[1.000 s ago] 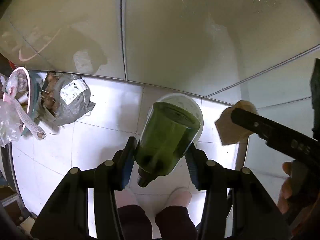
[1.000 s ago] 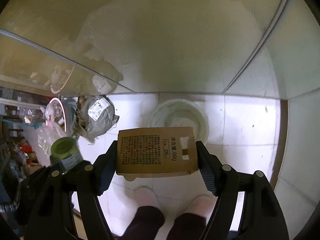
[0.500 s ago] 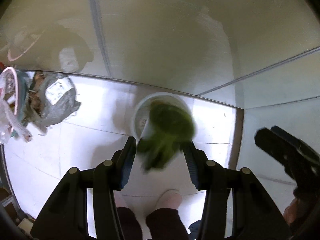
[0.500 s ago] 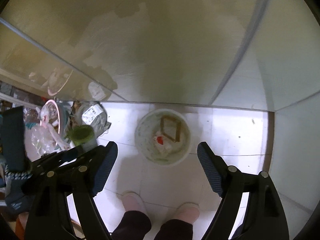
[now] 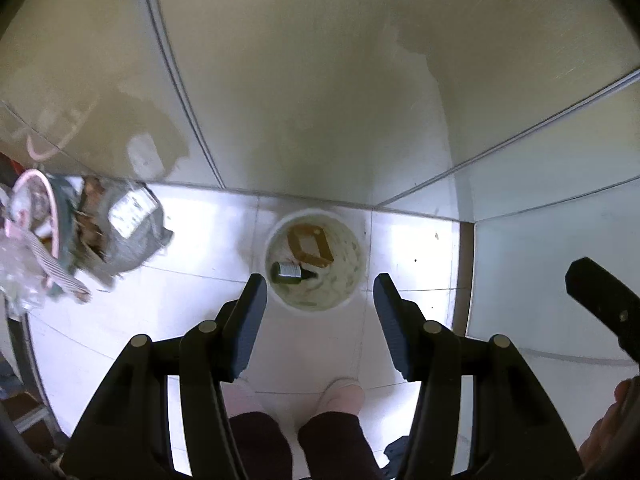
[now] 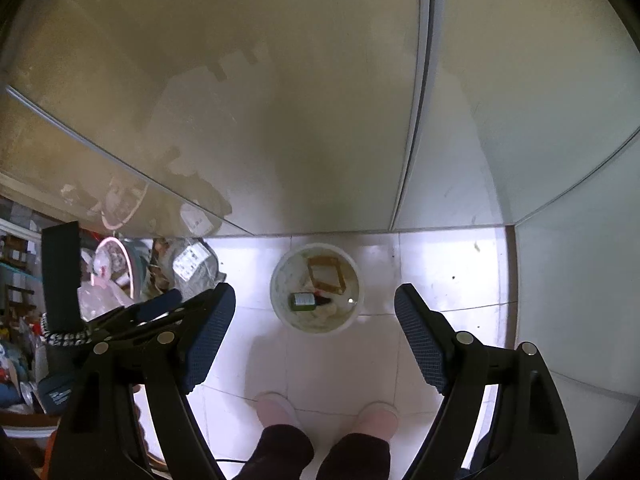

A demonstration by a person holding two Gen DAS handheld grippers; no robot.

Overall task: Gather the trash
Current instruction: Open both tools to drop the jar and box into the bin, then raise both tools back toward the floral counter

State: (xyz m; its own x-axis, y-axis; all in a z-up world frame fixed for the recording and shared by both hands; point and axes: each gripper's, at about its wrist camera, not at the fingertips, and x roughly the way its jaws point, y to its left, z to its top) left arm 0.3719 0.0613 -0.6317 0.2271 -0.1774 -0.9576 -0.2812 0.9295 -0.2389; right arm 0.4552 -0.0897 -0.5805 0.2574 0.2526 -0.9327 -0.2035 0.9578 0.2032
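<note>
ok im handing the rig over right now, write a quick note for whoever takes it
Left gripper: open, nothing between its fingers; jaws have just been opening.
Right gripper: open, nothing held.
White bucket stands on the tiled floor by the wall, below both grippers.
Done: green bottle and brown packet lie inside the bucket.
Left: grey bag and the pile of clutter on the floor to its left; which of it counts as trash is unclear.
</note>
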